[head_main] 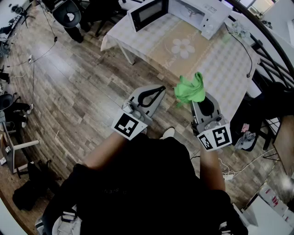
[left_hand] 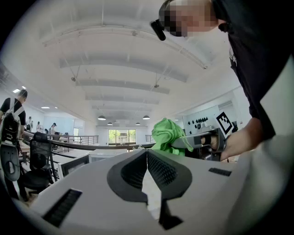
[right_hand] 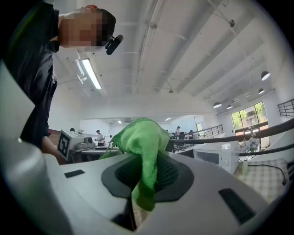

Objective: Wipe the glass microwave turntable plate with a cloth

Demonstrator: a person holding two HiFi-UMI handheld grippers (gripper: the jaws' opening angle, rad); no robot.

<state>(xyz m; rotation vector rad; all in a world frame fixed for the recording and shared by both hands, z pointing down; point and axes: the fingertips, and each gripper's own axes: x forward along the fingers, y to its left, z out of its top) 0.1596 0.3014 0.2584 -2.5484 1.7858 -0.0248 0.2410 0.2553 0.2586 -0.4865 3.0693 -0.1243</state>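
My right gripper is shut on a bright green cloth, which bunches up above its jaws and hangs down between them. My left gripper is held level beside it, jaws shut together with nothing in them. Both are raised above the wooden floor, short of the table. The left gripper view catches the cloth and the right gripper to its right. A white microwave stands on the table's far end with its door open. No glass turntable plate shows in any view.
The table wears a checked cover with a flower print. A black chair stands at the back left, cables run over the floor, and a dark bag lies at the lower left. A black railing curves behind the table.
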